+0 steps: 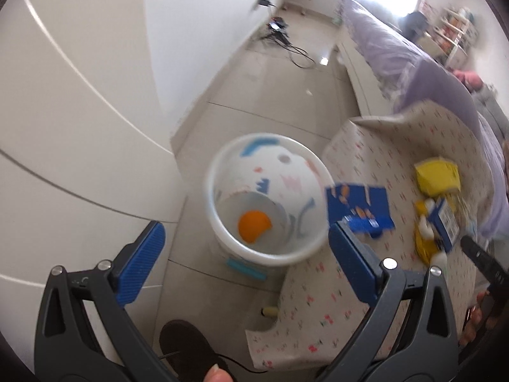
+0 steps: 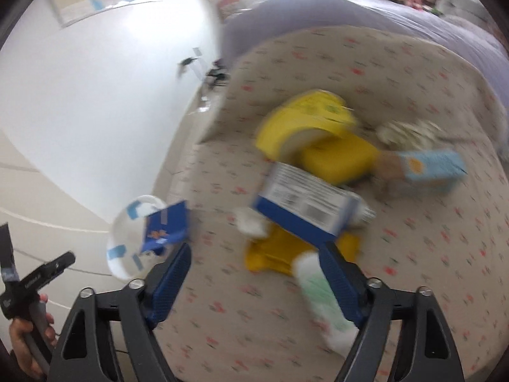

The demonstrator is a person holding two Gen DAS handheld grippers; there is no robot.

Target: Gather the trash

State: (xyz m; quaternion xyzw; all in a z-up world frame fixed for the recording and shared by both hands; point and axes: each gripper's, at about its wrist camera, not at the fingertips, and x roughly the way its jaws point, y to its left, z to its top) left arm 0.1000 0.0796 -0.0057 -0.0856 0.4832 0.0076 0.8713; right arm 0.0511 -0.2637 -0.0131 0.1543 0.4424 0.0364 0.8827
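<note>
A white trash bin (image 1: 222, 248) stands on the floor beside the table, with an orange piece (image 1: 253, 225) at its bottom. It also shows in the right wrist view (image 2: 119, 264). My left gripper (image 1: 243, 251) is open and empty above the bin. A flat blue carton (image 1: 359, 205) lies at the table edge by the bin and shows in the right wrist view (image 2: 165, 227). My right gripper (image 2: 254, 273) is open and empty above a pile: a blue and white box (image 2: 305, 210), yellow wrappers (image 2: 318, 133), a light blue box (image 2: 432, 167), white tissue (image 2: 321, 289).
The table has a floral cloth (image 2: 413, 254). A bed with a purple cover (image 1: 397, 54) lies behind it. White cabinets (image 1: 63, 127) line the left. Cables (image 1: 296, 51) lie on the far floor. A dark shoe (image 1: 187, 343) is below my left gripper.
</note>
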